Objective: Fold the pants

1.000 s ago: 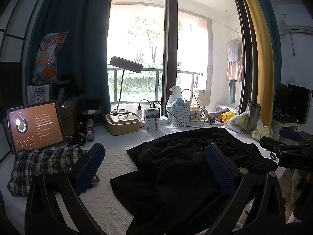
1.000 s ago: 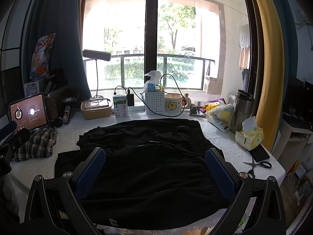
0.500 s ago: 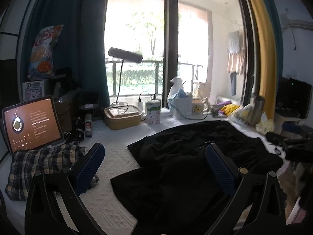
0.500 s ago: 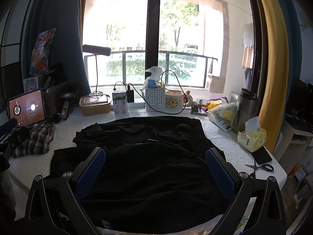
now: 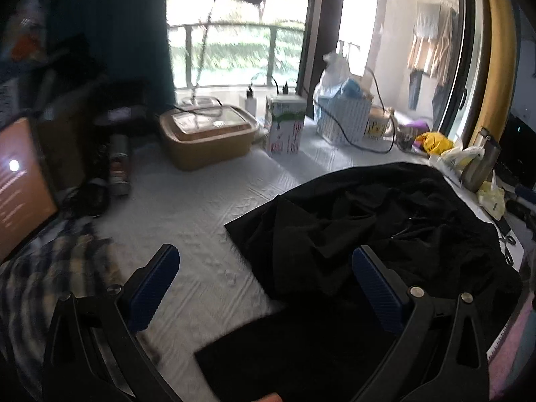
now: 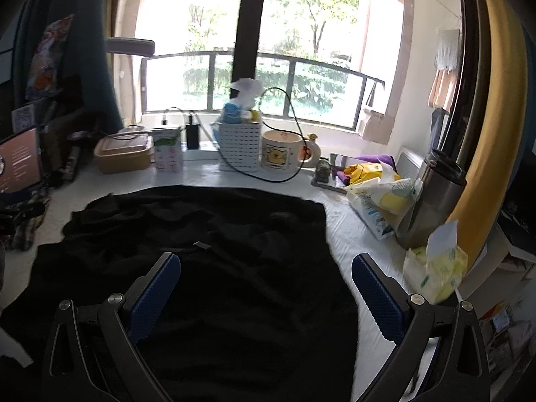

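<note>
Black pants (image 5: 368, 234) lie crumpled across the white textured table cover (image 5: 187, 207); they also fill the right wrist view (image 6: 207, 241). My left gripper (image 5: 266, 288) is open and empty, low over the pants' left edge and the bare cloth. My right gripper (image 6: 266, 291) is open and empty, close above the pants near their right side. A small tag (image 6: 201, 244) shows on the fabric.
A tan lidded box (image 5: 207, 134), milk carton (image 5: 286, 127), white basket (image 6: 239, 145), bear mug (image 6: 284, 149) and cables line the window side. A steel tumbler (image 6: 432, 197), tissue pack (image 6: 435, 271) and bags stand right. A tablet (image 5: 20, 181) and plaid cloth (image 5: 43, 268) lie left.
Both grippers have dropped and moved forward toward the table. The pants now look closer and larger in both views. Both stay open.
</note>
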